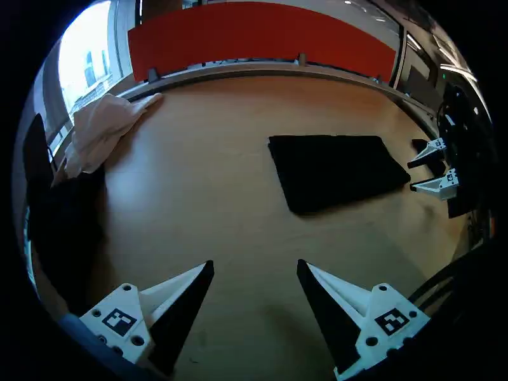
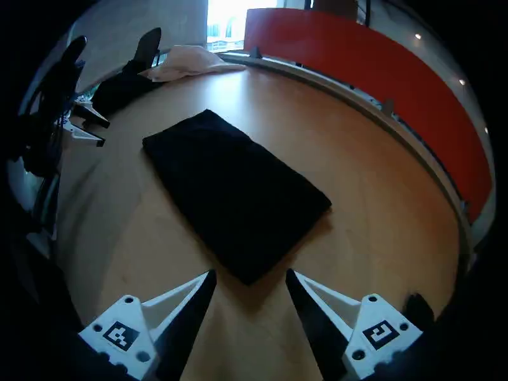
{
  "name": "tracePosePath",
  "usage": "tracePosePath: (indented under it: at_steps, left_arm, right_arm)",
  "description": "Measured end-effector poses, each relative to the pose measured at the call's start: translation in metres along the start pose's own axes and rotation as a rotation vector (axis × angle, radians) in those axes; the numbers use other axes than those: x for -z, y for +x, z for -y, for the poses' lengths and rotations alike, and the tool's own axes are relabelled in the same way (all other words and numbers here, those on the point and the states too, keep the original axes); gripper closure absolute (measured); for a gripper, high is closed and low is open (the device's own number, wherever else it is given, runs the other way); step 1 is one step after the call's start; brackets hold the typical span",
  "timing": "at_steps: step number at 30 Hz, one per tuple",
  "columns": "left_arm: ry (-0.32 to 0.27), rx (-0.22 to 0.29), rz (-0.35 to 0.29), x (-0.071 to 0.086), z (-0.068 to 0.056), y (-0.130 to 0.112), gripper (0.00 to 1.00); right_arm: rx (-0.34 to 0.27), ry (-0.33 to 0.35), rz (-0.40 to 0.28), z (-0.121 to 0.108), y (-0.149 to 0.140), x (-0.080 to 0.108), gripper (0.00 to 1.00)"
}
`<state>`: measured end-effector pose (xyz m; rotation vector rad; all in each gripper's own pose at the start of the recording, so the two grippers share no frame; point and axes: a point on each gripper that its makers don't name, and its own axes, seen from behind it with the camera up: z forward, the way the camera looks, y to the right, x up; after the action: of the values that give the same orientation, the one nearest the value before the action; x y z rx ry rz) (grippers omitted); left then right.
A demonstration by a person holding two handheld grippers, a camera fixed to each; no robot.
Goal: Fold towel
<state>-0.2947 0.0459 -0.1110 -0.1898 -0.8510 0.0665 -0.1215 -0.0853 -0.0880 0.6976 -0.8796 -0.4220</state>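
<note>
A black towel (image 1: 336, 168) lies folded flat as a rectangle on the wooden table (image 1: 209, 190). In the left gripper view my left gripper (image 1: 255, 270) stands open over bare wood, well short of the towel. The right gripper (image 1: 424, 174) shows at the towel's far right end, open. In the right gripper view the black towel (image 2: 235, 190) stretches away from me, its near corner just ahead of my right gripper (image 2: 251, 279), whose fingers are apart and hold nothing. The left gripper (image 2: 89, 126) shows far off at the left.
A pale crumpled cloth (image 1: 101, 130) lies at the table's far left corner, seen again as the cloth (image 2: 187, 61). Dark cloth (image 1: 60, 222) lies beside it. A red panel (image 1: 260, 35) backs the table. Black chairs (image 2: 149, 44) stand by the window.
</note>
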Motion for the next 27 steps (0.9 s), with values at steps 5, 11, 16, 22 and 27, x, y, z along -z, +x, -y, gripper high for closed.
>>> tracePosePath:
  at_steps: [5, 11, 16, 22, 27]
  left_arm:
    - [0.007, 0.006, 0.007, 0.003, 0.003, -0.007, 0.03]
    - [0.013, 0.014, 0.010, 0.006, 0.006, -0.013, 0.03]
    - [0.014, 0.023, 0.007, 0.008, 0.007, -0.012, 0.03]
    - [0.016, 0.022, 0.006, 0.008, 0.008, -0.011, 0.03]
    - [0.017, 0.020, 0.006, 0.009, 0.008, -0.011, 0.03]
  right_arm:
    - [-0.007, 0.013, 0.013, 0.001, -0.005, -0.005, 0.40]
    - [-0.016, 0.027, 0.023, 0.001, -0.008, -0.007, 0.67]
    - [-0.020, 0.030, 0.023, -0.001, -0.008, -0.006, 0.72]
    - [-0.022, 0.046, 0.019, 0.001, -0.006, -0.004, 0.83]
    - [-0.017, 0.037, 0.006, -0.001, -0.001, -0.003, 0.95]
